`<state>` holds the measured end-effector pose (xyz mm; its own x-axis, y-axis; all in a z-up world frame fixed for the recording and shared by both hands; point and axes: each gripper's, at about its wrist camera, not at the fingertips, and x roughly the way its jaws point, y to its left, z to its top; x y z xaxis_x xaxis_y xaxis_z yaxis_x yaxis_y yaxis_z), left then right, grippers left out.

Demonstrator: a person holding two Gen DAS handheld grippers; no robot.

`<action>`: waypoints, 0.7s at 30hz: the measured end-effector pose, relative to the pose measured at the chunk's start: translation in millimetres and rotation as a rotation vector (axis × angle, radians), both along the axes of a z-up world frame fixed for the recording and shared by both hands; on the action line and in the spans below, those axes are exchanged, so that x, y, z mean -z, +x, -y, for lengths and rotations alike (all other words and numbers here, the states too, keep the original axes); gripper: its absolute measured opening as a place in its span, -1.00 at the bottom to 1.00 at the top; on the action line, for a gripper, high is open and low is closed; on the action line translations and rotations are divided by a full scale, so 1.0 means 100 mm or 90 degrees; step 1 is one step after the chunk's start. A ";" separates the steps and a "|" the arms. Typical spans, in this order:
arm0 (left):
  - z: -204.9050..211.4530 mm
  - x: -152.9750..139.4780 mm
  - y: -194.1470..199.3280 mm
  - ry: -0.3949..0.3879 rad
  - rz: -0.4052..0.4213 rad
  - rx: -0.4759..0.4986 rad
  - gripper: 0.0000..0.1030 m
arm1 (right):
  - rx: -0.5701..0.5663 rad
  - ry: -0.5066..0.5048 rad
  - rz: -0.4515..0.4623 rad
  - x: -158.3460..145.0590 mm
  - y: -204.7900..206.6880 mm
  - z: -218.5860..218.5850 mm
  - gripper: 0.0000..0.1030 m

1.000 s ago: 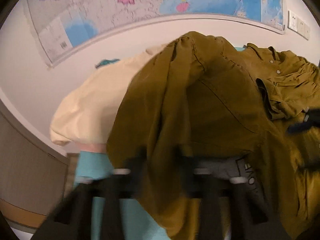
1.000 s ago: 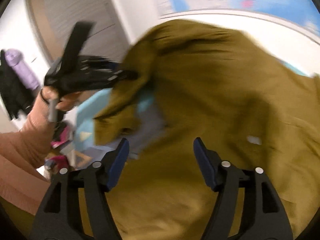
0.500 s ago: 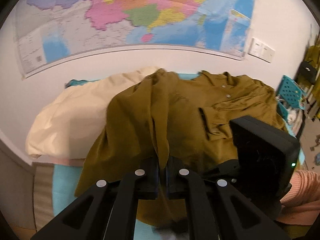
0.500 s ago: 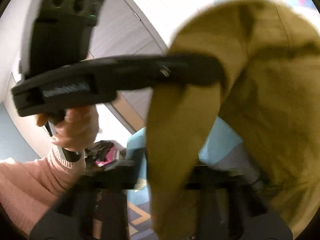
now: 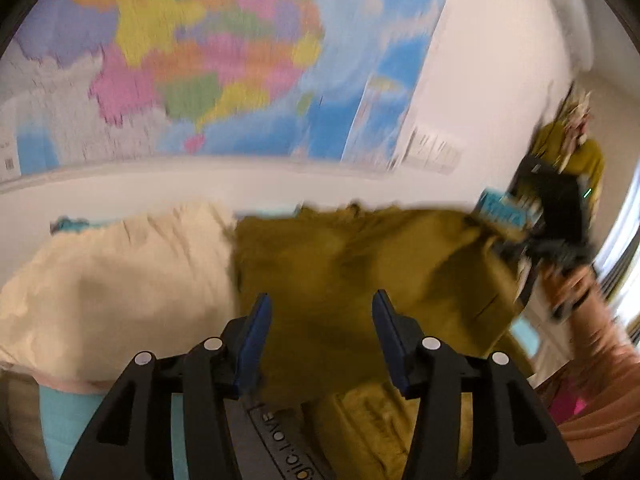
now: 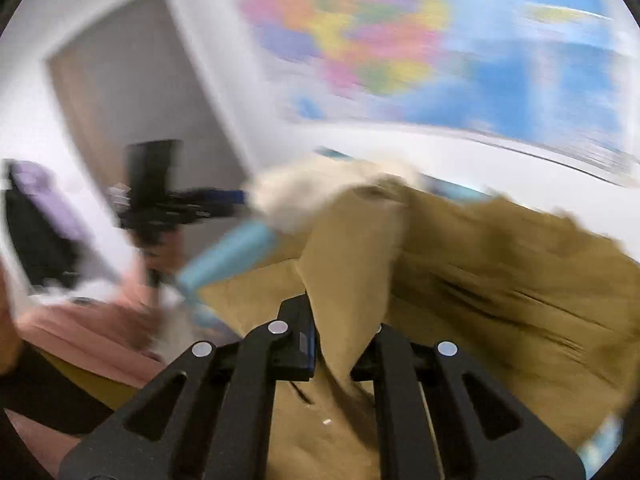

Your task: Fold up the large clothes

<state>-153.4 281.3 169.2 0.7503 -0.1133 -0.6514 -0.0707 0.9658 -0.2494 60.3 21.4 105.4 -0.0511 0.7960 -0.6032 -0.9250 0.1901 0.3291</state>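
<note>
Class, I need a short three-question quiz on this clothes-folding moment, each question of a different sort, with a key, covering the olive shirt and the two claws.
1. True or false: the left claw grips the olive shirt.
2. Multiple choice: what lies beside the olive shirt, toward the door side? A) a cream garment B) a red towel C) a striped scarf
3. Fill in: the right claw is shut on a fold of the ____.

Key
1. False: its jaws have just been opening and stand apart, with no cloth pinched between the pads.
2. A
3. olive shirt
</note>
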 end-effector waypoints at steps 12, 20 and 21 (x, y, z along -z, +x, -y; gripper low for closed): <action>0.33 1.17 0.83 0.099 -0.227 -0.009 -0.02 | 0.288 -0.102 -0.046 1.03 0.94 0.86 0.50; 0.39 1.13 1.03 0.137 -0.208 -0.024 0.40 | 0.240 -0.088 0.043 1.11 0.63 1.40 0.73; 0.40 1.15 1.09 0.142 -0.210 -0.026 0.40 | 0.231 -0.097 0.056 1.14 0.59 1.51 0.74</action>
<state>-44.7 241.7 54.3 0.4979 0.0834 -0.8632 -0.1515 0.9884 0.0081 119.7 -129.9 -8.1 0.2738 0.6537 -0.7055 -0.8118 0.5504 0.1950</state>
